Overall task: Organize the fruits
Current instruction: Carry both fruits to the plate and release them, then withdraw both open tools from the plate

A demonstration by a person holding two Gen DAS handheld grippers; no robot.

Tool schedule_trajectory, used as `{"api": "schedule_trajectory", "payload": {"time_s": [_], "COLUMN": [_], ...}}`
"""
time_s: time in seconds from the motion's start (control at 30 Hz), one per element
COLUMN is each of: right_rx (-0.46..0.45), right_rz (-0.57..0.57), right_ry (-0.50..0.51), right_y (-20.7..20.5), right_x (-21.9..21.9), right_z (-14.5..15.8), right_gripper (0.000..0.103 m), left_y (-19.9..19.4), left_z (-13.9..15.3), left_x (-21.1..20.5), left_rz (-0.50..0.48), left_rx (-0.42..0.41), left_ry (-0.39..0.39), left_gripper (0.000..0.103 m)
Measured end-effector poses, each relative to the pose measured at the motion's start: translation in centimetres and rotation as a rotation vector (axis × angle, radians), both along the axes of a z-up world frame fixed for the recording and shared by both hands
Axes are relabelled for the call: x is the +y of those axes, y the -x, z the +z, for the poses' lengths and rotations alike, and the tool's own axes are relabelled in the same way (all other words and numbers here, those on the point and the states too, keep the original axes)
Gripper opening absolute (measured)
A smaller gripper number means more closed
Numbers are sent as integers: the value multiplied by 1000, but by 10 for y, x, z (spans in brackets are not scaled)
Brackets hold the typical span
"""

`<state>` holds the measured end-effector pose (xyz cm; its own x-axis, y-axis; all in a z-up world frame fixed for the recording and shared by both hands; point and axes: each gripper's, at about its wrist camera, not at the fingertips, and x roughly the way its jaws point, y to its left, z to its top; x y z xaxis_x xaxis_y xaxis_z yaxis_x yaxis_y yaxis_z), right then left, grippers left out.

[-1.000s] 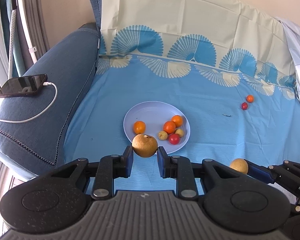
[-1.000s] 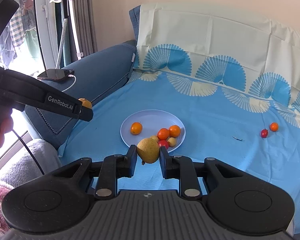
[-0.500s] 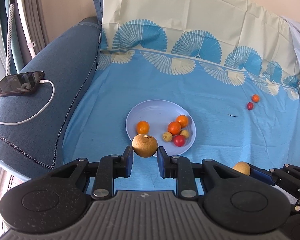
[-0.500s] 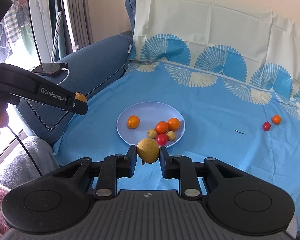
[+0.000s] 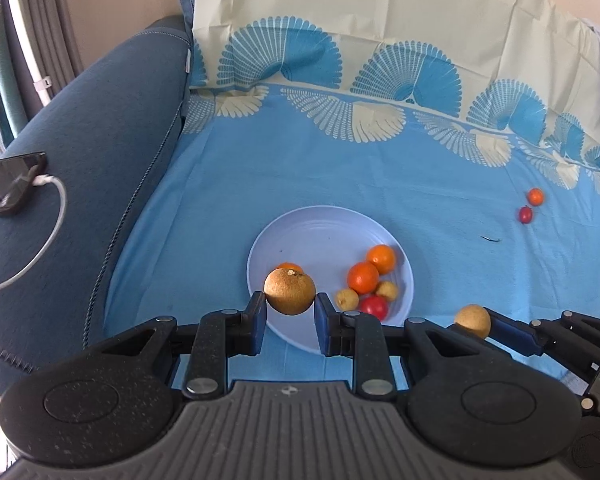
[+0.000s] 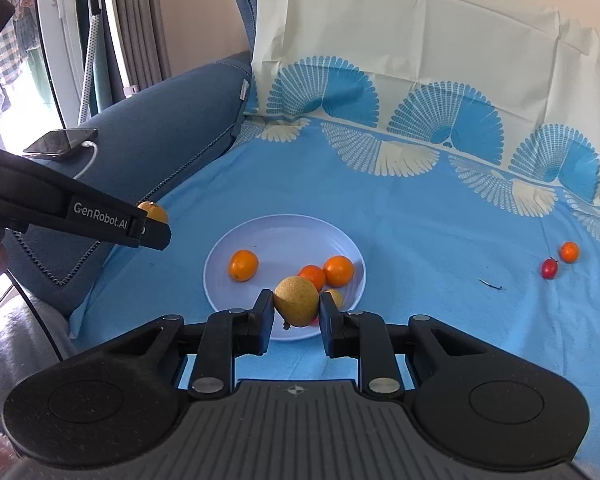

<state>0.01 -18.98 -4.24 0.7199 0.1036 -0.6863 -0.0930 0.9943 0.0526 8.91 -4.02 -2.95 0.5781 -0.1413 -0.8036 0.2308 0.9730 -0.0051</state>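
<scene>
Left gripper (image 5: 290,312) clamps brown fruit (image 5: 289,290); right gripper (image 6: 296,316) clamps probable pear (image 6: 296,300); both angled down.

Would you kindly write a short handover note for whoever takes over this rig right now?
Left tongs: shut on a brown round fruit, over the near rim of the plate.
Right tongs: shut on a yellow pear-like fruit, also over the plate's near edge.
Done: three oranges, two small yellow fruits and a red one lie on the plate.
Left: set both held fruits down, then fetch the small orange and red fruit lying on the blue sheet.
</scene>
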Motion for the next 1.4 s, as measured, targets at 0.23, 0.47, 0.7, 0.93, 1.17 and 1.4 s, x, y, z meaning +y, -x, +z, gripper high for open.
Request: {"api": "schedule_trajectory", "payload": {"time_s": [0.23,0.47,0.7,0.93,1.17,1.4], "right_rx": [44,79,124,100,84,107], "right_rz": [5,28,39,51,50,0], "right_ry": [2,2,24,5,28,14], "right_y": [-48,-87,-111,-114,-80,-28], "right_x": [-3,2,5,3,14,16], "right_z": [-23,-49,-75,-72,-46,-19], "right_gripper": [25,25,25,59,92,100], "left_y": [-47,-82,-103,-95,-56,-5], "left_z": [-24,-54,-84,-69,-48,-26], "left_x": [-13,-27,-32,-26,-22,5], "left_rz": [0,-7,-9,-5,-28,27], "left_rx": [31,62,104,14,-8,6], "left_ry": [-19,-47,-91,-50,-114,-95], "left_gripper": [28,28,28,103,103,103]}}
